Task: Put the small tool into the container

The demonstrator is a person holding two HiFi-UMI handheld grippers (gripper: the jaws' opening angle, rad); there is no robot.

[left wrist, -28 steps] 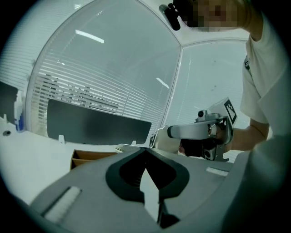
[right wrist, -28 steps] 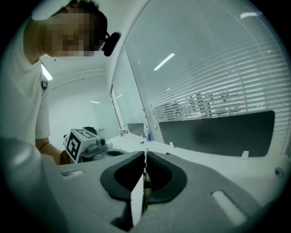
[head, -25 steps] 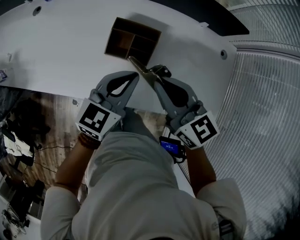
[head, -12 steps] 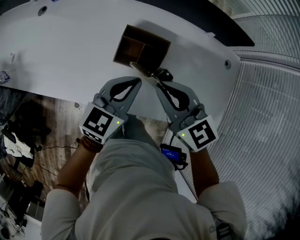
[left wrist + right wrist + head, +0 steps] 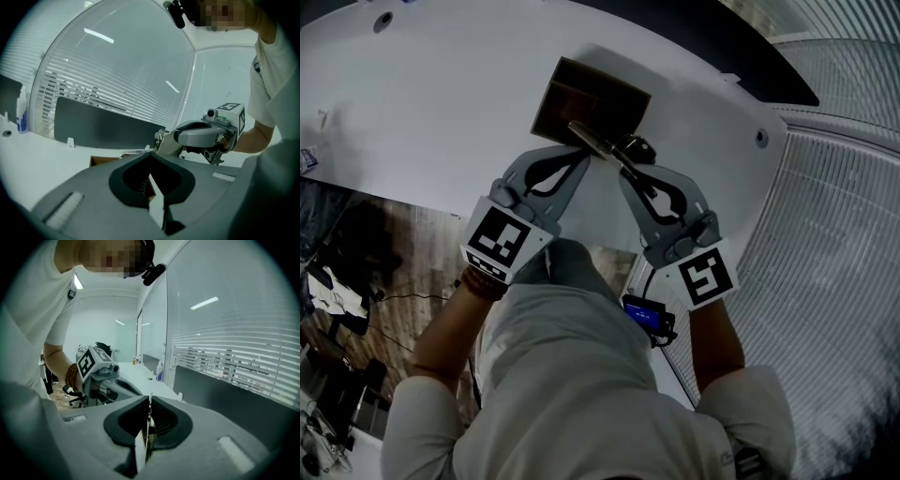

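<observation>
Your right gripper [image 5: 622, 167] has its fingers closed on the small tool [image 5: 592, 141], whose free end reaches over the brown container [image 5: 581, 89] on the white table [image 5: 441, 84]. Your left gripper [image 5: 584, 155] has its fingers pressed together on nothing, tips just beside the tool. Between the right jaws only the tool's thin edge shows, and the container's inside is too dark to read

The left tongs [image 5: 579, 155] and right tongs [image 5: 624, 161] have moved forward; the small tool [image 5: 591, 139] now reaches over the container [image 5: 586, 92].
</observation>
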